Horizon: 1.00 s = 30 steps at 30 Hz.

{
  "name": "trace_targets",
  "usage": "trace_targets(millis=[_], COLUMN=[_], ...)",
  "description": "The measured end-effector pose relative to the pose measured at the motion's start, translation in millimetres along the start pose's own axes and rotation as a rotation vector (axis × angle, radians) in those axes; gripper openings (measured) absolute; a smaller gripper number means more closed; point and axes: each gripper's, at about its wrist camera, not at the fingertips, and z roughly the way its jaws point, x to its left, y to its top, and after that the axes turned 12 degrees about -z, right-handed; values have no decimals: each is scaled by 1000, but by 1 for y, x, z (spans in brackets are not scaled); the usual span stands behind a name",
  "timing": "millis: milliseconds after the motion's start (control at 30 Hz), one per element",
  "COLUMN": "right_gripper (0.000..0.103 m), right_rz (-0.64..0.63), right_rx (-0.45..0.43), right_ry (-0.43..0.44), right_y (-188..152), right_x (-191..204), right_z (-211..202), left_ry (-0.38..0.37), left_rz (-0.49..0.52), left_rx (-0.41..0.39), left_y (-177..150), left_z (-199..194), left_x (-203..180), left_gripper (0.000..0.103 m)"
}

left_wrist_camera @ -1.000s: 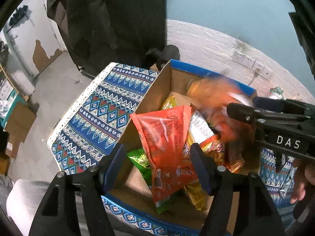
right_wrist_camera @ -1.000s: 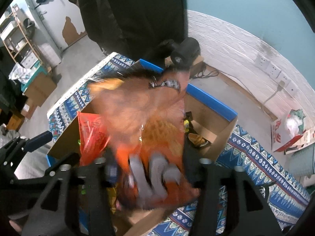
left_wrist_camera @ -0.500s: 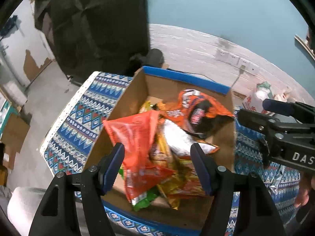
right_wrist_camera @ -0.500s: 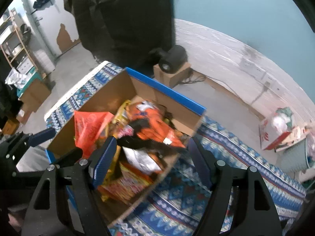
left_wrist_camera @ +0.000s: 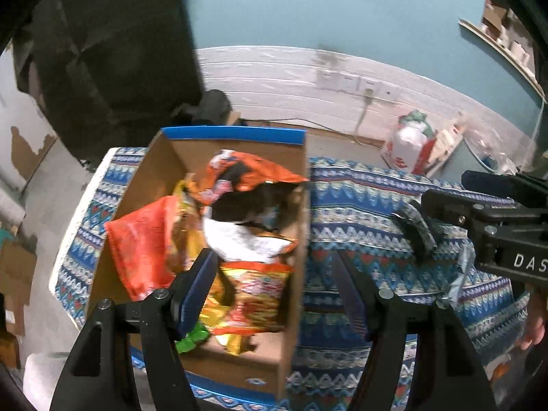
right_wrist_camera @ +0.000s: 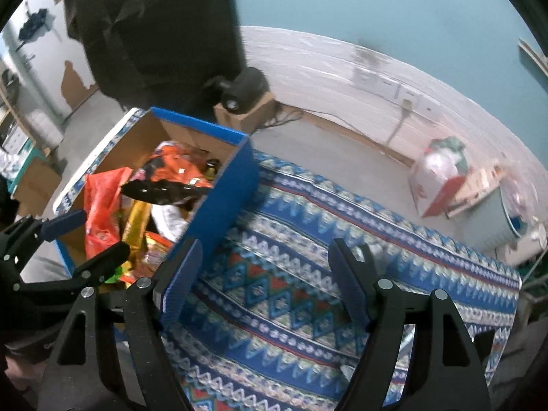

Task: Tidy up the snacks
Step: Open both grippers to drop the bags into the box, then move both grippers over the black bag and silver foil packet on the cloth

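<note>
An open cardboard box (left_wrist_camera: 298,239) with a blue rim stands on the patterned cloth (left_wrist_camera: 370,205). It holds several snack bags. An orange and black bag (left_wrist_camera: 246,174) lies on top, a red bag (left_wrist_camera: 144,239) leans at the left, and a yellow-orange bag (left_wrist_camera: 257,298) lies in front. My left gripper (left_wrist_camera: 274,291) is open above the box's right wall, holding nothing. My right gripper (right_wrist_camera: 263,281) is open over bare cloth (right_wrist_camera: 308,239) to the right of the box (right_wrist_camera: 219,205), also empty. Each gripper shows in the other's view: the right gripper (left_wrist_camera: 438,202), the left gripper (right_wrist_camera: 90,238).
The cloth-covered table ends at the left and far side, with grey floor beyond. A black device on a small carton (right_wrist_camera: 243,102) and a white and red bag (right_wrist_camera: 438,178) stand on the floor. A dark curtain (left_wrist_camera: 113,51) hangs behind. A hand (left_wrist_camera: 534,328) holds the right gripper.
The orange and black bag left my right gripper and dropped into the box. Both grippers then swung right, so the box slid left in both views; the right gripper now hangs over cloth.
</note>
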Motion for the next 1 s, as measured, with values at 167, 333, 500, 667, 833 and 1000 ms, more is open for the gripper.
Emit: trace_targets(millis=[167, 333, 500, 667, 833, 1000], right_gripper=[76, 76, 76, 76, 76, 76], right_rz=[51, 106, 158, 205, 254, 281], right_rx=[16, 62, 97, 131, 183, 236], right_ry=[-36, -79, -106, -131, -144, -152], right_y=[-25, -51, -77, -99, -126, -145], right_x=[-28, -55, -81, -102, -121, -136], right_z=[-6, -5, -3, 2, 15, 32], left_ry=[-28, -57, -68, -65, -59, -39], left_rz=[33, 76, 122, 152, 156, 176], left_rx=[21, 39, 54, 89, 132, 155], left_y=[-6, -13, -21, -30, -36, -44], left_z=[2, 5, 13, 29, 49, 67], left_x=[-26, -57, -84, -103, -111, -118], left_gripper=[71, 73, 75, 75, 75, 75])
